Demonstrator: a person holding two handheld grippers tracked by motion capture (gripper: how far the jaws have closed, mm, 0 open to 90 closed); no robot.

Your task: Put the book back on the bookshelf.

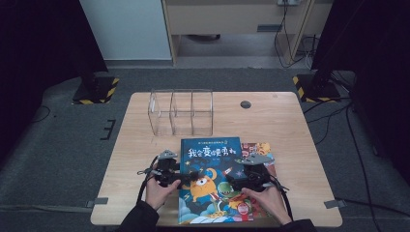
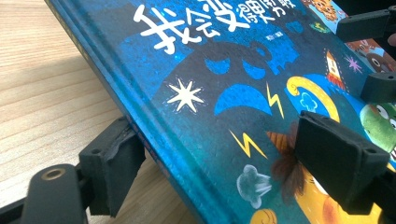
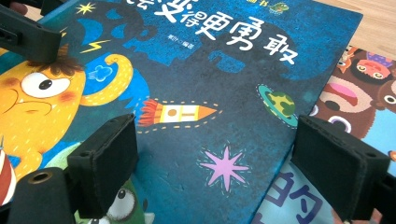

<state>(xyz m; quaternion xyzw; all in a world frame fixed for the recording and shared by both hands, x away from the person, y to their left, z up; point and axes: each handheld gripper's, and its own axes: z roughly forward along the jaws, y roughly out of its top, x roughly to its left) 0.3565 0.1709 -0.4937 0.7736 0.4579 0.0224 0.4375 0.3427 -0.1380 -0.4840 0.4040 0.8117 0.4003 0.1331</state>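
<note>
lying at the table's (image 1: 145,116) near edge, the blue picture book (image 1: 212,164) tops another book (image 1: 263,150). left gripper (image 2: 210,158) straddles its spine edge, jaws wide, not yet clamped. right gripper (image 3: 215,163) hovers wide above the cover. stiff, glossy hardback, probably slippery: grip the edges.

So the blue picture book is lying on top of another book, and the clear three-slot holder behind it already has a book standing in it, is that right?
Not quite. The blue picture book does lie on another book, but the high view shows the clear three-slot holder with nothing in its slots.
</note>
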